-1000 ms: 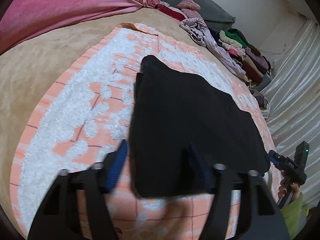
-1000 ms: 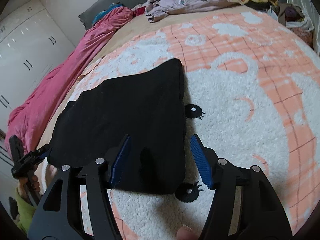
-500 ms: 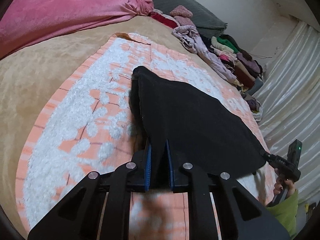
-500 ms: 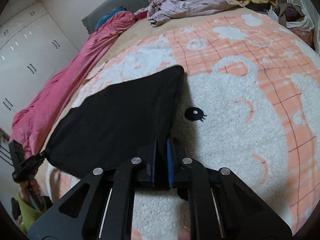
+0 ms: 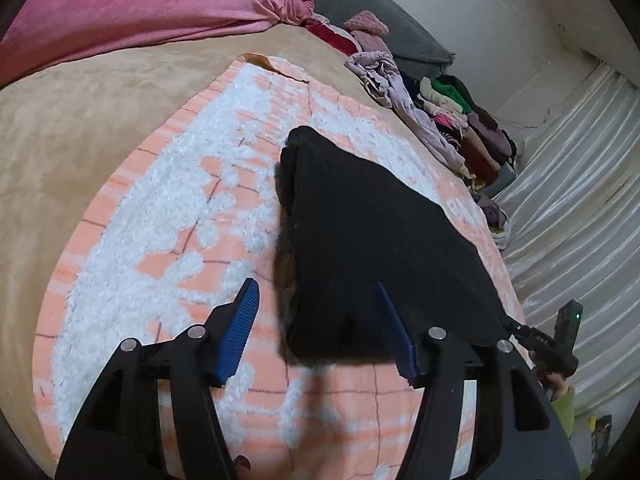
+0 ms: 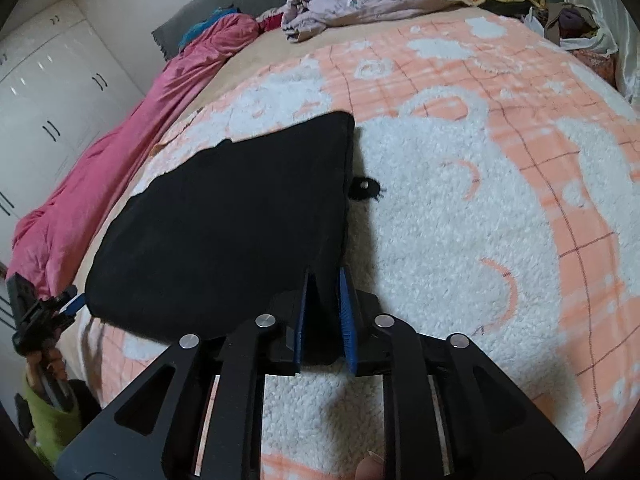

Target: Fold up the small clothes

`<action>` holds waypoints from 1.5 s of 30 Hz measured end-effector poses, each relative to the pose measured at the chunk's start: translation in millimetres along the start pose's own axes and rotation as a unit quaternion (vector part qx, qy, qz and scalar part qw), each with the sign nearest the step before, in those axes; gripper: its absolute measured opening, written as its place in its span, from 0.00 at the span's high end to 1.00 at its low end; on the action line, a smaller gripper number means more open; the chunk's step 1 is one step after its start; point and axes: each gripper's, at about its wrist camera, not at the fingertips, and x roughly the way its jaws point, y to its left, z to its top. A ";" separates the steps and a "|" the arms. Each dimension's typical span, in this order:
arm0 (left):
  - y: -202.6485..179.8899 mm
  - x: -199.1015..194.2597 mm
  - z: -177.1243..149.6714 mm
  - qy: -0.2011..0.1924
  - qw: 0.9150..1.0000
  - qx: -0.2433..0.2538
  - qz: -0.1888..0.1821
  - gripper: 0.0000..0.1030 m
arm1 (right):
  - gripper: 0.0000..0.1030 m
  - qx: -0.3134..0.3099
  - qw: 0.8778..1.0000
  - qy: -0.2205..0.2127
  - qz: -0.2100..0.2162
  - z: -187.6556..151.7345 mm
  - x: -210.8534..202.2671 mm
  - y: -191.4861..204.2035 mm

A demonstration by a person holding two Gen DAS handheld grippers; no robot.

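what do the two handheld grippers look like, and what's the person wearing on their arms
Both the left gripper and the right gripper are matte black, with angular fingers that have cut-out slots and silver round pivot pins. Each finger ends in a ribbed blue pad. Seen from the left wrist camera, the right gripper carries a small green light. The person wears a lime green sleeve.

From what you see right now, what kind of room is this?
Most likely a bedroom. The black garment lies on a fleece blanket over a bed, beside a white wardrobe and a heap of clothes.
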 end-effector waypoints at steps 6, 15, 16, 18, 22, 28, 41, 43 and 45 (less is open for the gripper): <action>-13.7 21.4 15.2 -0.003 1.000 0.003 0.009 0.53 | 0.86 0.006 1.000 0.000 -0.007 1.3 7.8 -1.5; -25.9 3.3 1.0 -0.007 0.998 0.049 0.036 0.90 | 0.84 -0.013 1.000 0.001 -0.019 0.6 13.7 2.7; -26.1 -2.4 -5.0 -0.006 0.998 0.057 0.041 0.90 | 0.84 -0.013 1.000 0.001 -0.021 0.5 14.3 2.7; -21.1 1.5 -9.8 0.001 0.996 0.062 0.060 0.89 | 0.84 -0.014 1.000 0.006 -0.024 0.3 16.7 3.8; -3.7 22.8 -4.8 0.022 0.996 0.036 0.076 0.79 | 0.80 -0.018 0.999 0.013 -0.044 -0.2 22.7 4.6; -4.7 10.9 -3.4 -0.015 0.995 0.039 0.089 0.72 | 0.73 -0.024 0.998 -0.010 -0.060 1.0 11.8 5.5; -99.5 1.7 -5.1 -0.043 0.981 0.163 0.093 0.57 | 0.62 -0.132 0.987 -0.085 -0.019 -2.3 -18.6 60.8; -109.9 19.6 -7.3 -0.020 0.980 0.174 0.098 0.54 | 0.62 -0.145 0.986 -0.080 -0.024 -5.3 -13.9 67.4; -114.7 35.3 -6.8 -0.002 0.978 0.181 0.100 0.46 | 0.62 -0.154 0.985 -0.071 -0.030 -7.5 -7.3 70.3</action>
